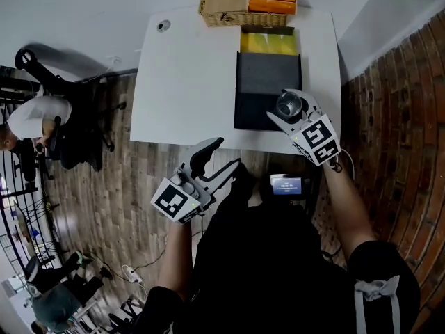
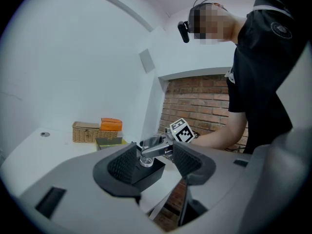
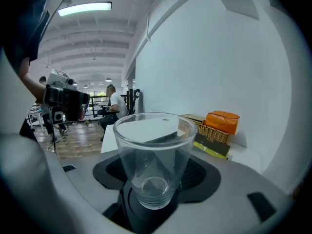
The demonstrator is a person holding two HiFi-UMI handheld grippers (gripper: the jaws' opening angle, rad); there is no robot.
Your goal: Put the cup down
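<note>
Clear cup upright in right gripper, jaws wide but clamped on it, seemingly just above black box near table edge. Step: carrying. Next: lower, seat flat, release. Left gripper jaws apart, nothing between.

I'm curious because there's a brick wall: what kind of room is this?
Probably an office or lab workroom: a white table, a black swivel chair on the wood floor, and long ceiling lights.
</note>
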